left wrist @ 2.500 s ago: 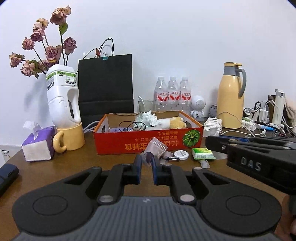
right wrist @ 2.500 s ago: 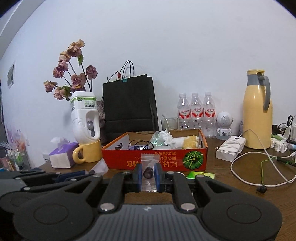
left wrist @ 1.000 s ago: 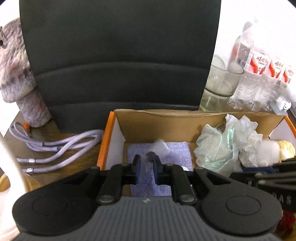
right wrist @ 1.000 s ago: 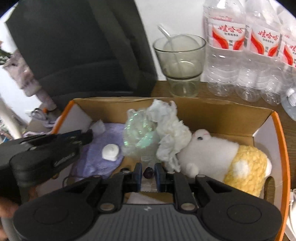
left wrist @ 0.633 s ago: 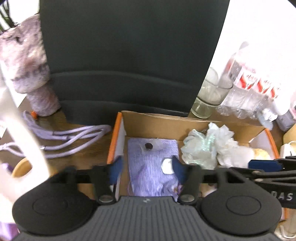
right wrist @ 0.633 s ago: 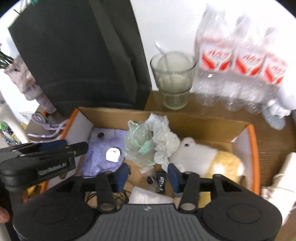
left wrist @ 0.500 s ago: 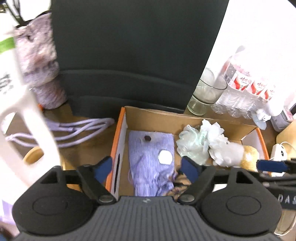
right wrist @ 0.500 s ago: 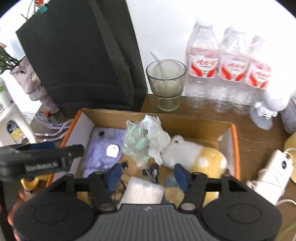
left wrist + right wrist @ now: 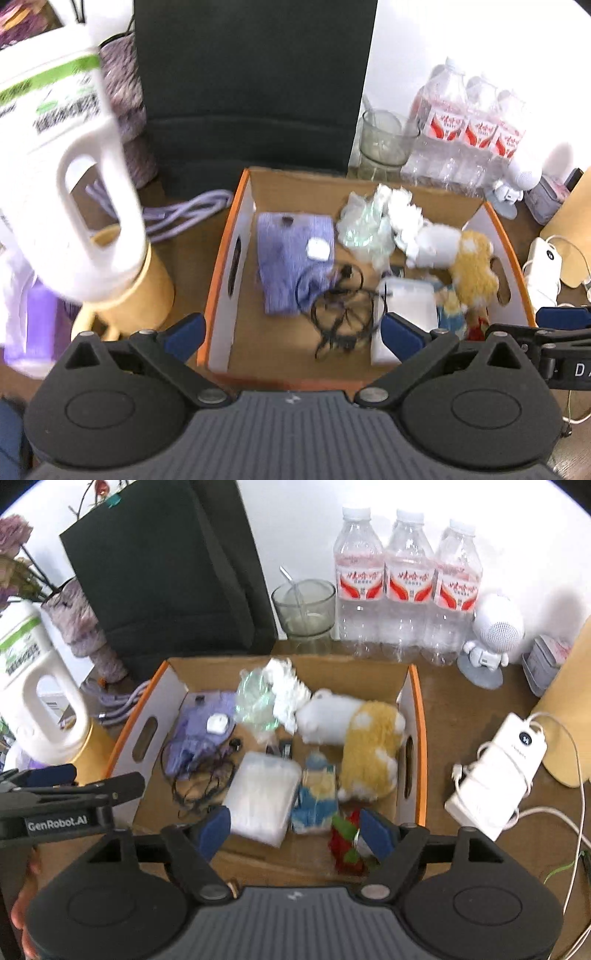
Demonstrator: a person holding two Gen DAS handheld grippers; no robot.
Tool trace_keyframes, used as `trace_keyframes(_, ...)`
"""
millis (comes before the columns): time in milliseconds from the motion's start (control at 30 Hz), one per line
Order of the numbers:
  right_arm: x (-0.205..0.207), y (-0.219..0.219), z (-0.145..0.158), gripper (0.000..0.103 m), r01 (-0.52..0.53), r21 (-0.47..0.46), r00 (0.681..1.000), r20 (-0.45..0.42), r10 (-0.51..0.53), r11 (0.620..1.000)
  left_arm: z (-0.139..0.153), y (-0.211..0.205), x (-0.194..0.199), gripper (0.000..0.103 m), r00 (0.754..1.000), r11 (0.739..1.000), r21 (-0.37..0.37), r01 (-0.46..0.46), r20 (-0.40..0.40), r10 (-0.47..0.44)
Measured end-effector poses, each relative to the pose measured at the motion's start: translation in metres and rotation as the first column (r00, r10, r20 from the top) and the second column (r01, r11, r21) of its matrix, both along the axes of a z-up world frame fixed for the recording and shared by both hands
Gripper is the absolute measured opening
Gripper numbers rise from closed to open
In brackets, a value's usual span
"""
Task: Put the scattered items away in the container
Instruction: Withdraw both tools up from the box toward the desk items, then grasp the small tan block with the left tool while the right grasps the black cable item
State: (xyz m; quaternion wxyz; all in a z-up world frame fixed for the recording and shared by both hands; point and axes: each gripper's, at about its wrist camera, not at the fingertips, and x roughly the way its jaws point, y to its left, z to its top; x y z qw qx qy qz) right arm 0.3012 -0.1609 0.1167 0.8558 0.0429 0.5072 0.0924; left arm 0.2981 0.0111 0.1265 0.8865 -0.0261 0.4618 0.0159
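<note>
The cardboard box (image 9: 413, 716) sits on the tabletop (image 9: 461, 709) just ahead of and below both hand-held grippers, holding a plush toy (image 9: 354, 738), purple cloth (image 9: 291, 251) and tangled black cable (image 9: 340, 310). The left hand-held gripper (image 9: 291, 332) and right hand-held gripper (image 9: 295, 830) are both opening, nothing between their jaws.

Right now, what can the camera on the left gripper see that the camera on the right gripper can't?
Only the left wrist view shows the yellow mug under the white jug.

Only the right wrist view shows the red and green toy at the box's near edge, and a bit of the person's hand.

Both show the orange box holding the purple cloth, the black cable, the plush toy, and the three water bottles behind.
</note>
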Motion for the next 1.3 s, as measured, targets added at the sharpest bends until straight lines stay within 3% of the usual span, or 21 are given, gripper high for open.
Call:
trace_keyframes(133,-0.022,0.004,-0.003,0.076,0.013,0.021,0.999,0.036,-0.014,1.000,0.004,-0.005,-0.027,0.103,0.999,1.000,0.013,0.008,0.049,-0.009)
trace_keyframes(300,-0.069,0.009,0.005,0.076,-0.003,0.019,0.979,0.206,-0.001,1.000,0.022,-0.014,-0.077,0.103,0.971,1.000,0.010,-0.015,0.239,0.012)
trace_keyframes(500,-0.143,0.010,0.002,0.079,-0.003,-0.043,0.902,0.432,0.021,0.999,0.020,-0.024,-0.153,0.103,0.906,0.999,-0.018,0.045,0.422,-0.033)
trace_keyframes(700,-0.238,0.001,-0.030,0.082,0.018,-0.003,0.818,0.575,-0.013,1.000,-0.020,-0.023,-0.247,0.103,0.813,0.999,-0.025,0.036,0.582,-0.015)
trace_keyframes(767,-0.272,0.001,-0.043,0.083,0.018,0.023,0.778,0.628,-0.029,1.000,-0.034,-0.025,-0.276,0.103,0.793,0.999,-0.013,0.039,0.609,-0.023)
trace_keyframes(833,-0.295,0.003,-0.054,0.083,0.024,0.026,0.763,0.646,-0.036,0.999,-0.043,-0.025,-0.296,0.103,0.781,1.000,-0.003,0.026,0.624,-0.018)
trace_keyframes(933,-0.321,0.005,-0.066,0.083,0.025,0.045,0.767,0.639,-0.048,0.999,-0.053,-0.025,-0.325,0.103,0.763,1.000,0.019,0.023,0.646,-0.030)
trace_keyframes(1033,-0.340,0.005,-0.073,0.083,0.010,0.047,0.777,0.629,-0.038,0.999,-0.060,-0.025,-0.343,0.103,0.752,0.999,0.041,0.023,0.657,-0.045)
trace_keyframes(1300,-0.350,0.015,-0.080,0.083,-0.019,-0.013,0.783,0.621,0.023,1.000,-0.070,-0.021,-0.334,0.103,0.793,0.999,0.017,0.046,0.607,-0.047)
